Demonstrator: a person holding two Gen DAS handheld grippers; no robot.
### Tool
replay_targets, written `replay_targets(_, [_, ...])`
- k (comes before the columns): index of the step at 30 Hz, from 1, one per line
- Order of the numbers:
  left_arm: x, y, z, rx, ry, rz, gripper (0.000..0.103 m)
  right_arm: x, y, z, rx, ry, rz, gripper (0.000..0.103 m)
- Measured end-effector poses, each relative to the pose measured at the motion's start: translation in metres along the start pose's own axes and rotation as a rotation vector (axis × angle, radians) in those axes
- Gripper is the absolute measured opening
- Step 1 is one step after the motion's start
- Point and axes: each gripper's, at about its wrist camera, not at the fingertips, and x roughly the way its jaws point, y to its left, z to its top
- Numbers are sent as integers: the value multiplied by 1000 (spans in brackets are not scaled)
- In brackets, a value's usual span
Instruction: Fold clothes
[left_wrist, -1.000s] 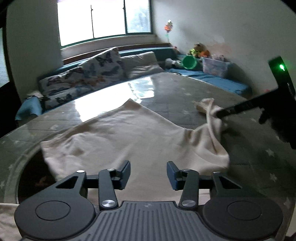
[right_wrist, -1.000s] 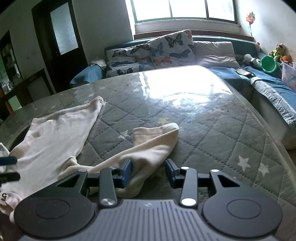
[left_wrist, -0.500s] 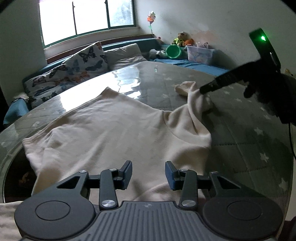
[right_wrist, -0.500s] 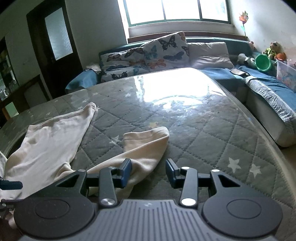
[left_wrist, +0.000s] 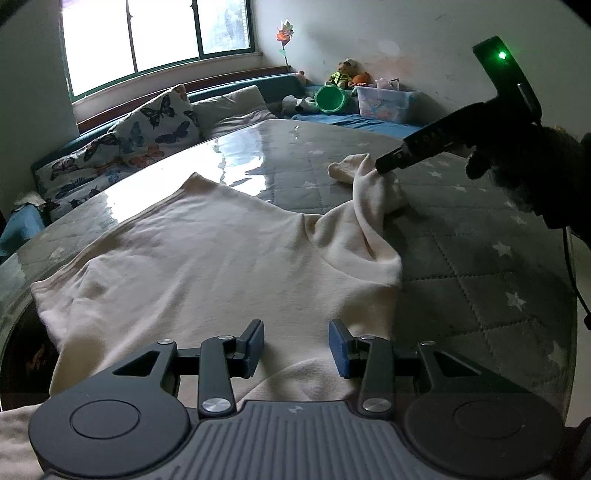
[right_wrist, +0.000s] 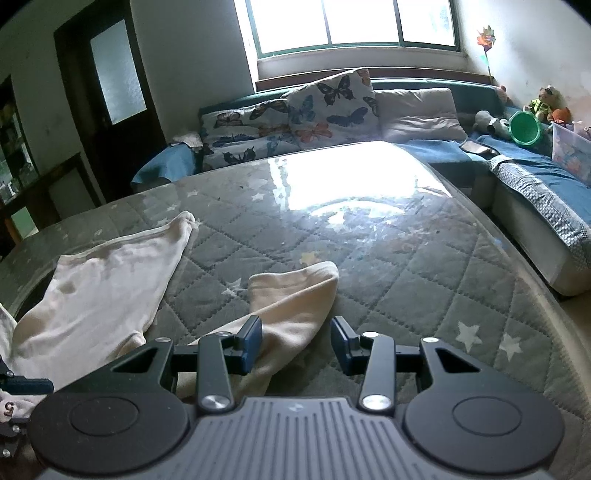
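Observation:
A cream sweatshirt (left_wrist: 207, 258) lies spread on the grey star-quilted table (left_wrist: 480, 266). My left gripper (left_wrist: 296, 347) hovers open over the garment's near edge, with cloth under it but nothing pinched. The sleeve (left_wrist: 369, 199) runs off to the right and rises in a bunch at the tip of my right gripper (left_wrist: 382, 166). In the right wrist view the right gripper (right_wrist: 297, 341) stands open. The sleeve (right_wrist: 295, 295) lies between its fingers, against the left one and clear of the right one. The sweatshirt's body (right_wrist: 103, 280) lies to the left.
A sofa with butterfly cushions (right_wrist: 295, 107) runs behind the table. A green bucket (left_wrist: 330, 99), a clear box (left_wrist: 384, 101) and soft toys sit at the back right. A dark door (right_wrist: 110, 92) is at the left. The table's edge (right_wrist: 546, 295) curves past on the right.
My left gripper has shifted a little lower over the sweatshirt and rolled slightly, so the garment fills more of its view. The right gripper stays at the sleeve. Neither pair of jaws has visibly changed.

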Motion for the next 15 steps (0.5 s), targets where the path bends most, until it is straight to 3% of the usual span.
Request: replay_targets(15, [0,-1,0,-3,1,-2,42,0,-3,0,13,-3,3,42])
